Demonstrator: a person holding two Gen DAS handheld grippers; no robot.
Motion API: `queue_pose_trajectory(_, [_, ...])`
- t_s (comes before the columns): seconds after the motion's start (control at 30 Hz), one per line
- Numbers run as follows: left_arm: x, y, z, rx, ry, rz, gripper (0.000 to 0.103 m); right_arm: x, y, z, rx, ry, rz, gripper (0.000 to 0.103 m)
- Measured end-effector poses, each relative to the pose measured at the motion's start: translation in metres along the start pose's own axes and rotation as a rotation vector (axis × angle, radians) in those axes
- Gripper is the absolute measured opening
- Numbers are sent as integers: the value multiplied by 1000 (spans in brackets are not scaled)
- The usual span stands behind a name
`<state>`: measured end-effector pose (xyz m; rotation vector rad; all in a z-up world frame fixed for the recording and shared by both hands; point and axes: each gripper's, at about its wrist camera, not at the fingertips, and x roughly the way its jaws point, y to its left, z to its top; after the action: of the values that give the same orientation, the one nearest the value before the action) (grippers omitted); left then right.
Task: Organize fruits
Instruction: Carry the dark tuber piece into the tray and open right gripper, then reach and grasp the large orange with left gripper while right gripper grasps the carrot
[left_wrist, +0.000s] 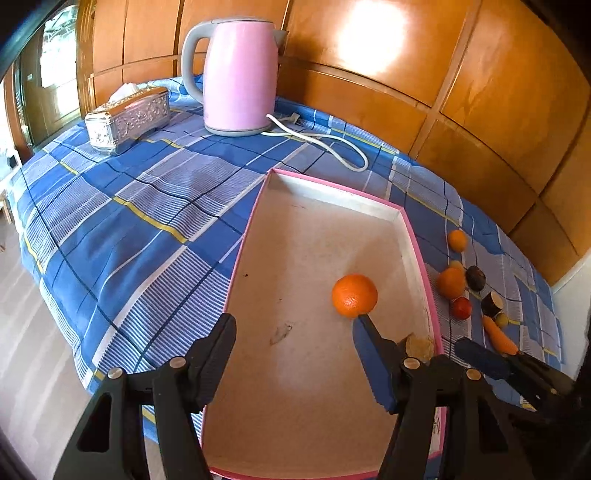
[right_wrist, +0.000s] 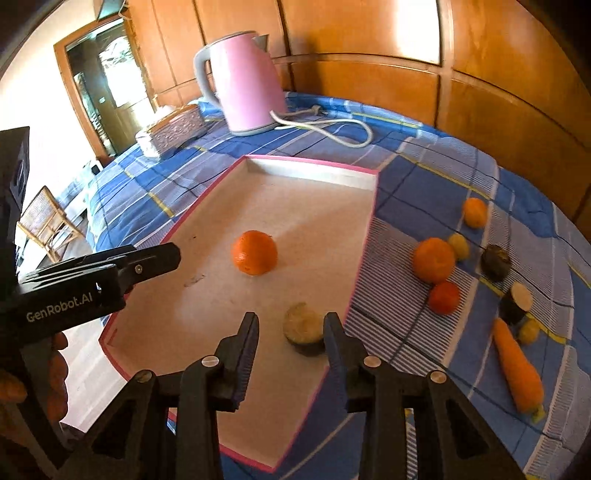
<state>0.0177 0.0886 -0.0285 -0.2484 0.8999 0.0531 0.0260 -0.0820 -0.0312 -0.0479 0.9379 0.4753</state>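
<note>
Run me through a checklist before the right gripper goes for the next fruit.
1. Cut eggplant piece resting on the tray floor: ok.
2. Right gripper clear of that piece: not ok. The jaws are open, but the piece sits between them, close against one finger.
3. Left gripper open and empty: ok.
4. Orange in the tray, clear of the left gripper's fingertip: cannot tell, they look very close.
5. All items inside the tray: not ok. A second orange, a small red fruit and a carrot, among others, lie on the checked cloth.
</note>
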Motion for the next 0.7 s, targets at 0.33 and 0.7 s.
queue_pose_trajectory(0.33, [-5, -13, -1, 53, -14, 0, 66, -26, -24, -10, 57, -74, -66, 37])
queue_pose_trajectory(0.7, [-7, -37, -6, 134, -10, -22, 70, -45, -76, -38, 203, -68, -145, 37])
